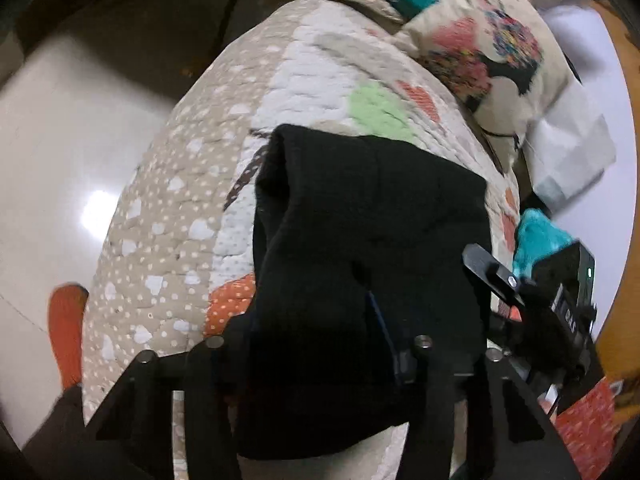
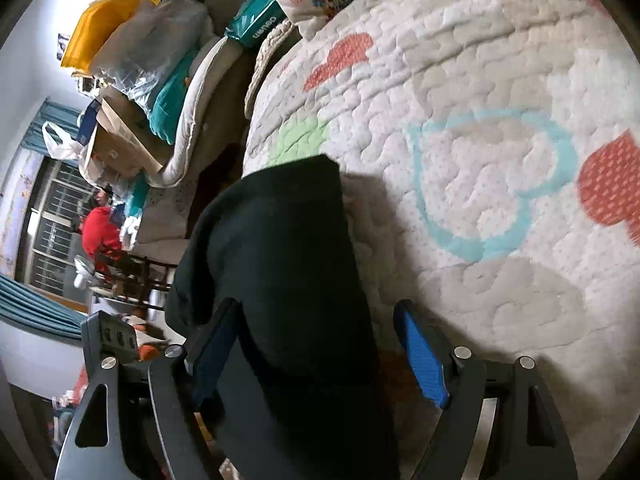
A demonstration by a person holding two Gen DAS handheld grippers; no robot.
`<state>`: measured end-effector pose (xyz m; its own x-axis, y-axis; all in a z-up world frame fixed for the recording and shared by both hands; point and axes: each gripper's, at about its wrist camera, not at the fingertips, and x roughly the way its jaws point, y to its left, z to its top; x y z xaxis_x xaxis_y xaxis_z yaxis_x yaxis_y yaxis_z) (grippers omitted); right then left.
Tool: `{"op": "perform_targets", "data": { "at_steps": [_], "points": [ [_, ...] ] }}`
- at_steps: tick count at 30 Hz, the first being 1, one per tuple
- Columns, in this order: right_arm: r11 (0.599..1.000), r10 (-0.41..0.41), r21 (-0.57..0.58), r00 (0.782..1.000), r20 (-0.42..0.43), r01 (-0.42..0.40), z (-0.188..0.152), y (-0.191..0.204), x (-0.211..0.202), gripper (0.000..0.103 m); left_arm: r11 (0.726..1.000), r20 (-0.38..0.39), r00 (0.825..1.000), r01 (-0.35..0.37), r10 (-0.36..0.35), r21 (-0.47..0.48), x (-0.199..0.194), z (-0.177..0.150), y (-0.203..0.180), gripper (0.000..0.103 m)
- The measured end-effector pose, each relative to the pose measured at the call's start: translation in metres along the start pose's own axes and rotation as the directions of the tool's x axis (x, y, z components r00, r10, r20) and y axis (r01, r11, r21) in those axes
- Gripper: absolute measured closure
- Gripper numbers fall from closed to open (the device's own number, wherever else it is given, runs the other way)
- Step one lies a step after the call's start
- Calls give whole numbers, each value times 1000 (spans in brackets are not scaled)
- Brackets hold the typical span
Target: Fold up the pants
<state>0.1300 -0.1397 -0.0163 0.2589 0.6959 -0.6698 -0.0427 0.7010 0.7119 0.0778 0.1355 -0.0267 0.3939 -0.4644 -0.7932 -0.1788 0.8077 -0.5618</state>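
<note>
Over quilt point(image 2: 500, 80) | left tool point(image 1: 320, 344) seemingly clamps pants point(image 1: 360, 220) | right tool point(image 2: 316, 344) apart.

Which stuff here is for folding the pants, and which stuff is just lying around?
For the job:
black pants, lying on the quilt
left claw
right claw

Just lying around:
flowery pillow
teal box
yellow bag
clear plastic bags
cardboard box
</note>
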Motion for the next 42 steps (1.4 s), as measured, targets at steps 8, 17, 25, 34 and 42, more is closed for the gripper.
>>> {"op": "perform_targets", "data": {
  "at_steps": [8, 17, 25, 34, 42],
  "points": [
    [998, -1, -70, 999, -44, -3, 2, 18, 1, 45, 1000, 27, 999, 31, -31, 4, -4, 3, -6, 65],
    [995, -26, -96, 997, 67, 33, 17, 19, -41, 59, 987, 38, 992, 113, -118, 112, 14, 15, -56, 67],
    [996, -67, -49, 988, 138, 74, 45, -9, -65, 59, 974, 41, 994, 93, -104, 209, 38, 31, -97, 68],
    [998, -66, -12, 988, 142, 69, 64, -21, -49, 59, 984, 78, 994, 69, -83, 166, 50, 59, -90, 68],
    [985, -161, -46, 978, 134, 168, 70, -11, -36, 52, 984, 75, 994, -85, 73, 158, 49, 57, -87, 55]
  ]
}}
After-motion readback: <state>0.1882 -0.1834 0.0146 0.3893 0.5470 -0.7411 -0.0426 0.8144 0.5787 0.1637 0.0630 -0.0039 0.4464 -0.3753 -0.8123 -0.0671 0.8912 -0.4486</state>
